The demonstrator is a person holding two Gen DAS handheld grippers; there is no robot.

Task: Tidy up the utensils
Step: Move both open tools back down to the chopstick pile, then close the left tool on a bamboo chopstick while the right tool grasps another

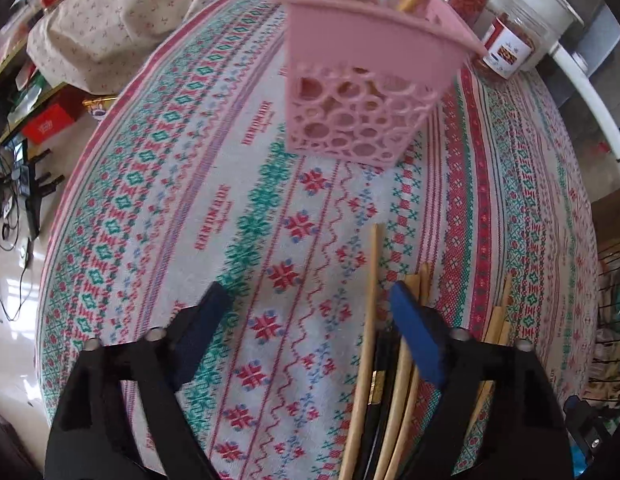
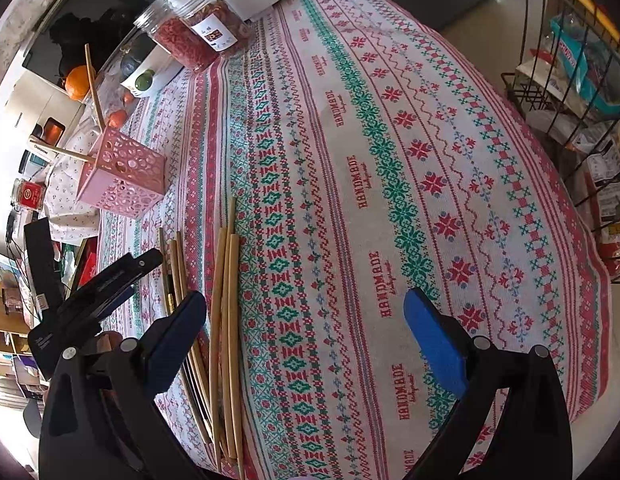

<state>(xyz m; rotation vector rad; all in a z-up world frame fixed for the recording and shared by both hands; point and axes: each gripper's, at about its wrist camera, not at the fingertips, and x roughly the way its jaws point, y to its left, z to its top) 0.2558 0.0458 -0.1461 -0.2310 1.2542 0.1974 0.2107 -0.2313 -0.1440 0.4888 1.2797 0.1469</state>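
1. The left gripper [image 1: 310,304] has its jaws wide apart and holds nothing; its right pad [image 1: 416,332] stands over the loose chopsticks [image 1: 370,320] at 5 o'clock in its view.
2. The right gripper [image 2: 305,320] is also wide open and empty above the tablecloth [image 2: 390,160].
3. The pink holder [image 1: 362,80] stands at 12 o'clock in the left view, with sticks inside.
4. Two jars [image 2: 197,36] stand at 11 o'clock in the right view.

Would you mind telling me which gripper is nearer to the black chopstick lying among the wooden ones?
Left. The left gripper hangs right over the black chopstick, jaws open. The right gripper hovers open beside it, over the bare tablecloth.
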